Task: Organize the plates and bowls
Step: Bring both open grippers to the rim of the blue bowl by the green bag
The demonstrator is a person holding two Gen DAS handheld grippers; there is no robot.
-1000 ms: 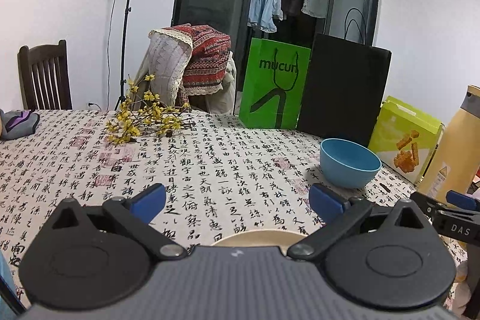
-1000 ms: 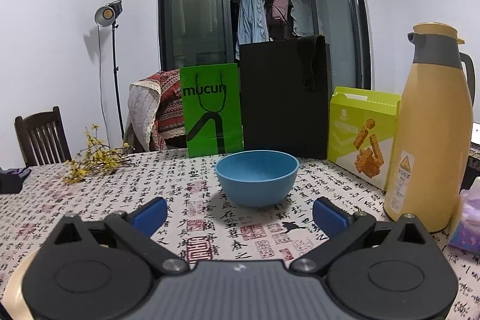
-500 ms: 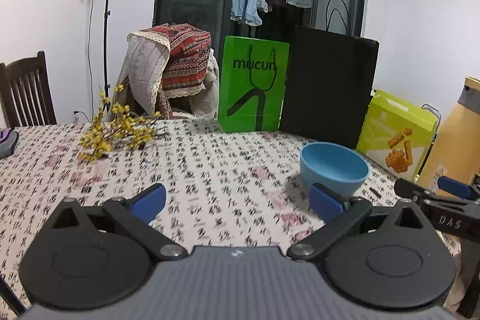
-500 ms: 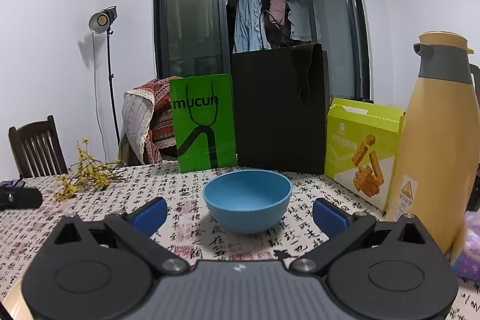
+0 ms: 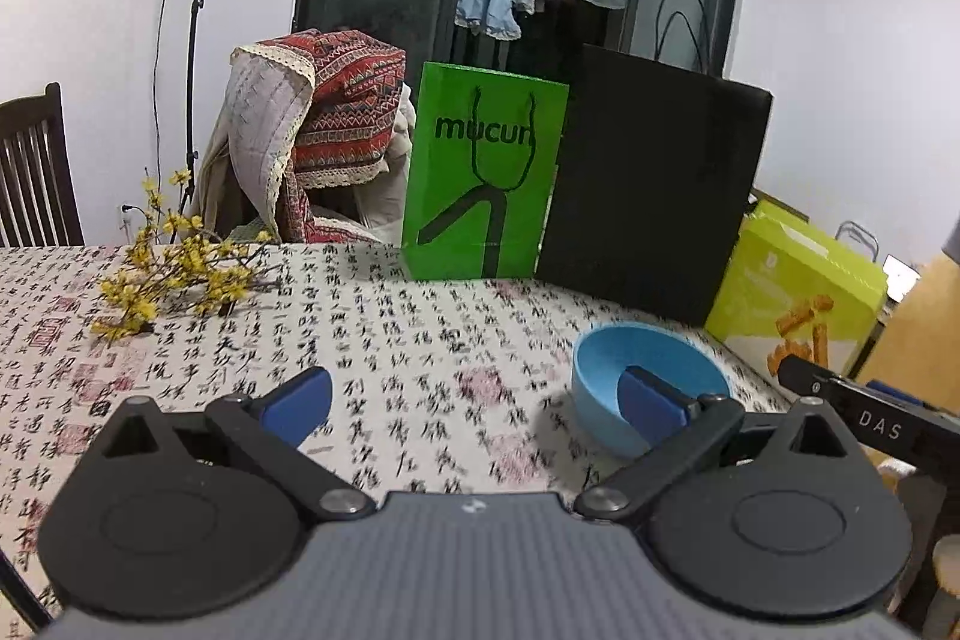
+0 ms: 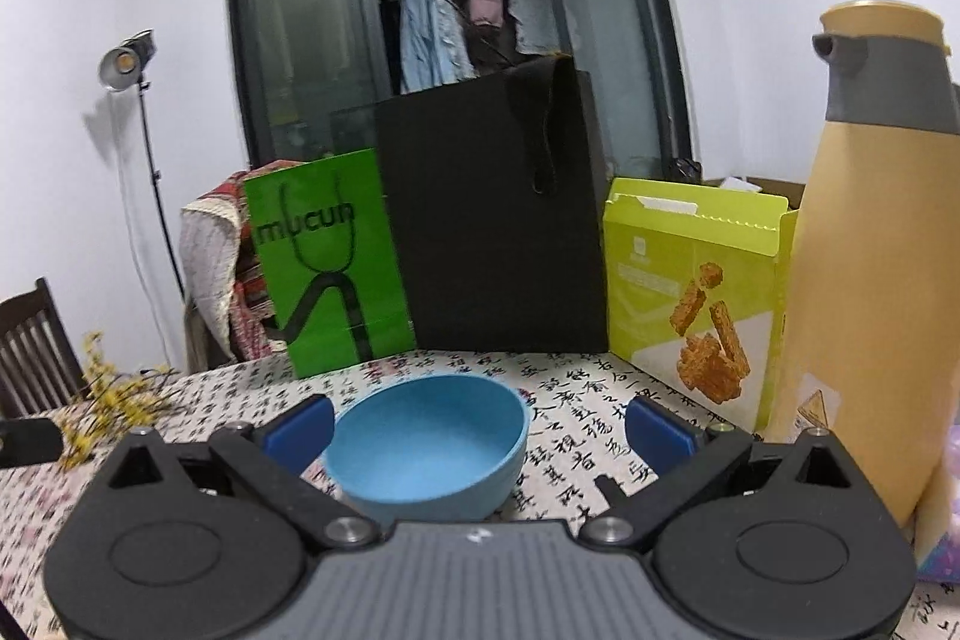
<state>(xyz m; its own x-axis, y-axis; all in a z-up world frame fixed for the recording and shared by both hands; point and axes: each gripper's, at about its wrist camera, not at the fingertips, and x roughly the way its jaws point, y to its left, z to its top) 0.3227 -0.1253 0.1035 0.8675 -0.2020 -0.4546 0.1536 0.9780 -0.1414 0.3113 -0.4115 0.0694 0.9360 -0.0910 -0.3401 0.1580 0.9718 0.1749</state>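
The left gripper (image 5: 474, 397) hangs released and empty over the patterned surface (image 5: 384, 340), with nothing between its blue pads. To its right the blue bowl (image 6: 429, 445) stands upright on the surface, in front of the black bag (image 6: 498, 232) and near the yellow-green box (image 6: 690, 292). The right gripper (image 6: 477, 430) is also released, its spread jaws flanking the bowl without visibly touching it. Judging from this, the task is at an early stage: the bowl is not yet grasped or placed, and no plates or stack show in either view, so nearly all the organizing remains.
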